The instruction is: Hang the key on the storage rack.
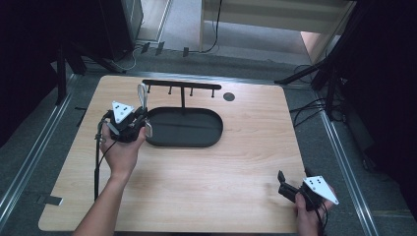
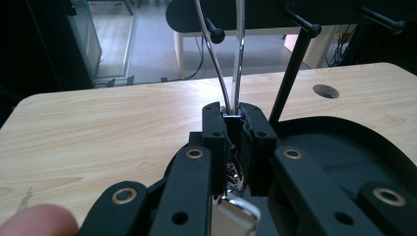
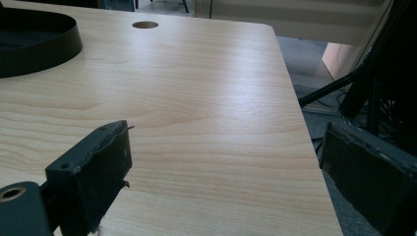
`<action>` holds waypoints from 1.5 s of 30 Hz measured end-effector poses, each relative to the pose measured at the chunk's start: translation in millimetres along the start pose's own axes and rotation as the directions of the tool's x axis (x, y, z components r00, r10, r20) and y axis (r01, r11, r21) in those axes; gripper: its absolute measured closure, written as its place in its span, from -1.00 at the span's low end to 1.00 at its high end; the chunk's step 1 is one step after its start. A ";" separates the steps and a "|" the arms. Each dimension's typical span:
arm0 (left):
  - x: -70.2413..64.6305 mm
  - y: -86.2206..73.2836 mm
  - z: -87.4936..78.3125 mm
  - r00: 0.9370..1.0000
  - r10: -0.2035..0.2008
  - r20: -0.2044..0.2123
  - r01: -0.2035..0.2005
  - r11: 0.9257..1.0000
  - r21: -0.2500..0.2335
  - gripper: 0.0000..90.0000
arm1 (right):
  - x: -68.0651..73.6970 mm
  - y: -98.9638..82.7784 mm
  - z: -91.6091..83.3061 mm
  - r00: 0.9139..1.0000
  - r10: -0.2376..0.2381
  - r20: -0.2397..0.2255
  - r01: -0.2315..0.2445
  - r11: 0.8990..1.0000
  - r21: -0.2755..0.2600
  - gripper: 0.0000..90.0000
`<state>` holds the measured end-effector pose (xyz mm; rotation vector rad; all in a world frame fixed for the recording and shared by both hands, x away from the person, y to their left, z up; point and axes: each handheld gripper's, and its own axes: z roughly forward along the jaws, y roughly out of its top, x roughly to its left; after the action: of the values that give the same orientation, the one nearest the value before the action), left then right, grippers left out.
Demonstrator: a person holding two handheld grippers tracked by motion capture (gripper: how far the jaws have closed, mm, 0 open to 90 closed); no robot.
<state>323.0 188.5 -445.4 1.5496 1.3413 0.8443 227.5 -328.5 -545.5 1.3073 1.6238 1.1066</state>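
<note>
1. High view: the left gripper (image 1: 140, 119) sits at the left end of the black oval tray (image 1: 209, 140), lifting a pale loop (image 1: 142, 93) toward the peg rack (image 1: 182, 86) rising from the tray
2. Left gripper view adds that its jaws are clamped on a shiny metal loop (image 2: 235, 59), possibly a keyring
3. Right gripper (image 1: 282, 180) rests well right of the tray, near the table (image 1: 236, 162) edge; the right gripper view shows its jaws wide apart, holding nothing

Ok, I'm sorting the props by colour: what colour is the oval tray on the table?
Black; the oval tray shows best in the high view.
</note>
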 end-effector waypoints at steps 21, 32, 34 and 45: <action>-10.1 -3.8 41.0 0.998 0.004 -0.065 -0.002 1.000 0.028 0.84 | -0.7 0.0 -0.1 1.000 0.004 -0.002 -0.004 1.000 -0.002 -0.88; -8.3 -9.2 58.6 0.998 -0.003 -0.068 0.007 0.998 0.059 0.84 | -0.3 0.0 -0.2 1.000 0.006 -0.001 -0.006 1.000 -0.001 -0.88; -6.2 -10.0 60.2 0.997 -0.010 -0.070 0.015 0.998 0.068 0.83 | -0.4 0.0 -0.1 1.000 0.004 -0.001 -0.004 1.000 -0.002 -0.88; 7.2 -15.1 48.1 1.000 0.001 0.002 -0.001 0.999 0.044 -0.39 | 0.2 -0.1 -0.1 1.000 -0.002 -0.001 0.002 1.000 -0.003 -0.88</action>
<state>362.4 186.7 -477.6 1.5852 1.3655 0.8184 227.4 -328.4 -545.6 1.3035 1.6237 1.1082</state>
